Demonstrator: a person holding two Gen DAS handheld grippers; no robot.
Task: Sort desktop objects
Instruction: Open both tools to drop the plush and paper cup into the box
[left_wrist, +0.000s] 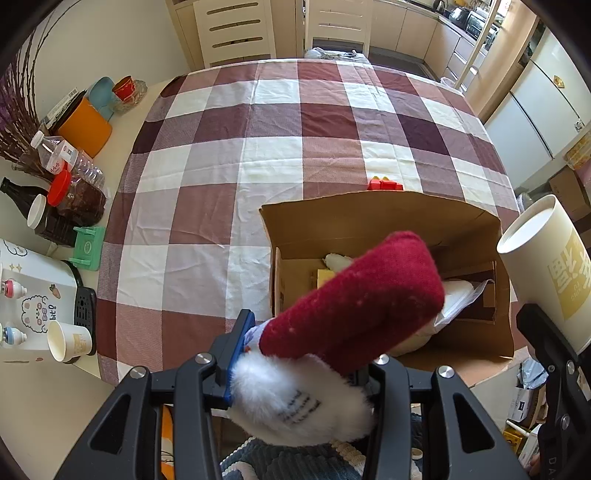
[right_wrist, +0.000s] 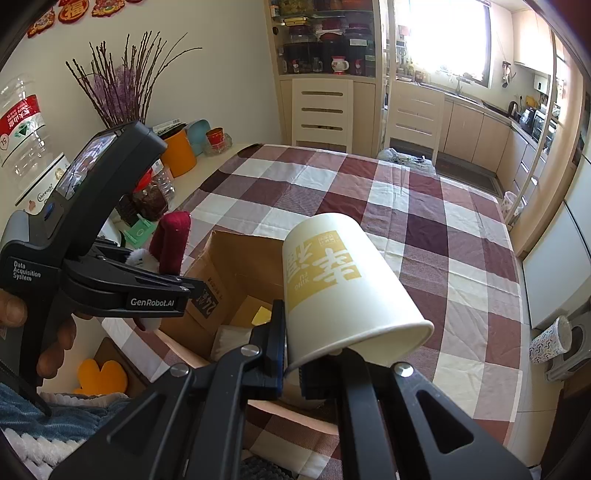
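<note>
Two grippers, left gripper clamping plush toy, right gripper clamping paper cup

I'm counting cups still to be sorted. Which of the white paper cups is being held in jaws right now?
The large white paper cup with gold lettering, clamped at its rim in the right gripper. The two smaller paper cups sit untouched among the left-side clutter.

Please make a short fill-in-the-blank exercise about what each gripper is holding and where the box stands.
1. The left gripper is shut on a plush toy that is white and ____.
2. The right gripper grips a paper ____.
3. The cardboard box stands open on a ____ tablecloth.

Missing words: red; cup; checked
</note>
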